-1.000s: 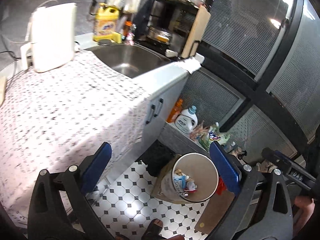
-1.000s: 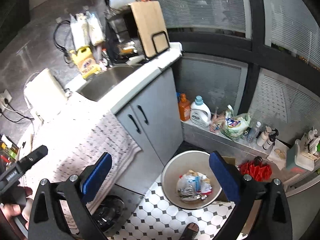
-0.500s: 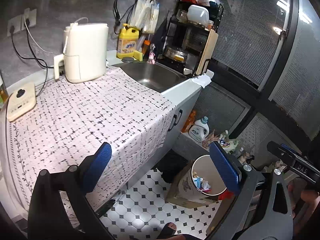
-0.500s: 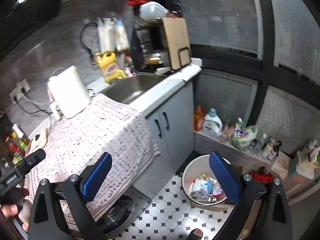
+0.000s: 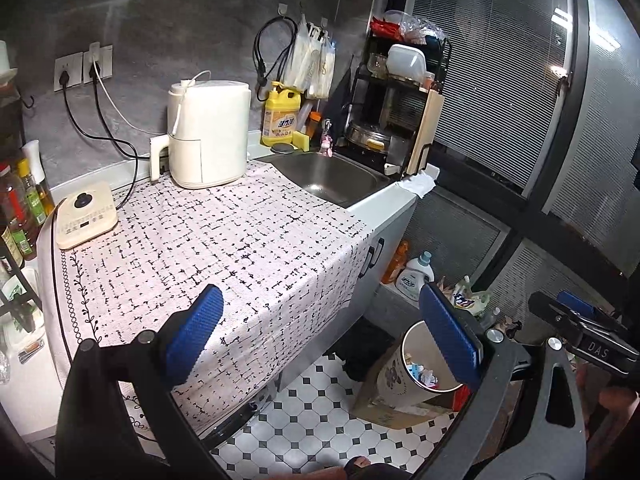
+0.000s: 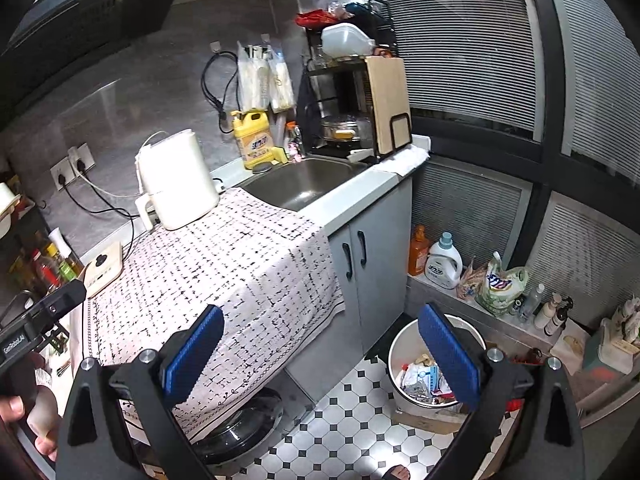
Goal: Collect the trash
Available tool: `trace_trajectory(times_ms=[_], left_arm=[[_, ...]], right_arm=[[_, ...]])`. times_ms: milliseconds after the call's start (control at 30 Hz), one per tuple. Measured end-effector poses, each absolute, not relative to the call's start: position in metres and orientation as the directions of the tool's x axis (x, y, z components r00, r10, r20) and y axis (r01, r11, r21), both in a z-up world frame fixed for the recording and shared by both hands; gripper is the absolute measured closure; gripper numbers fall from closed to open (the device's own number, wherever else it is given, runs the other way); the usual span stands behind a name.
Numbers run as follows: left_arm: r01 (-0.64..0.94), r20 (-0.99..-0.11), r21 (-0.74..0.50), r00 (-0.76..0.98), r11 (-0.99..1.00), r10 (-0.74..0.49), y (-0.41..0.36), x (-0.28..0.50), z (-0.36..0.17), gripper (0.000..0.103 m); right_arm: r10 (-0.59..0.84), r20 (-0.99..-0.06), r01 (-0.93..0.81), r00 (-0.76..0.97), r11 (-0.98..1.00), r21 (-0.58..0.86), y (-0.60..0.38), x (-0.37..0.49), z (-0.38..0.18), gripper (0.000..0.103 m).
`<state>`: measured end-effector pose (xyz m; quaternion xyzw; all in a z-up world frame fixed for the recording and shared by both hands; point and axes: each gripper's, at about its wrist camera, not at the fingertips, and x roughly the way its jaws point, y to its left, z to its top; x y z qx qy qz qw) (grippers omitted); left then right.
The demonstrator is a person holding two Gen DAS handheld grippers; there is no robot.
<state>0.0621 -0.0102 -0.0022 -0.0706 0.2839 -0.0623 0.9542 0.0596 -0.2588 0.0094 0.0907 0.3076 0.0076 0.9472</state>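
A round trash bin (image 6: 396, 354) stands on the tiled floor beside the counter, with crumpled wrappers (image 6: 420, 376) inside. It also shows in the left wrist view (image 5: 412, 344), partly behind a blue pad. My left gripper (image 5: 324, 340) is open and empty, high above the counter's front edge. My right gripper (image 6: 320, 354) is open and empty, held over the floor left of the bin. No loose trash shows on the patterned cloth (image 5: 224, 240) covering the counter.
A white air fryer (image 5: 208, 132), a flat cream scale (image 5: 86, 220), a sink (image 5: 336, 176), a yellow detergent jug (image 5: 280, 114) and a dish rack (image 5: 400, 112) stand on the counter. Bottles (image 6: 440, 260) and bags line a low ledge by the window.
Both grippers have risen and pulled back from the bin, so the whole counter is now in view. Both stay open and empty.
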Motion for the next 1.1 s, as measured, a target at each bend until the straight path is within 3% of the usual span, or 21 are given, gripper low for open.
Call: trace_trajectory(times_ms=[1100], left_arm=[[0.036,-0.511,-0.185,0.85,0.982,-0.128,0.017,0.031,0.002,0.006]], right_arm=[[0.093,-0.56,0.008,0.823,0.985,0.175,-0.235,0.04,0.02,0.008]])
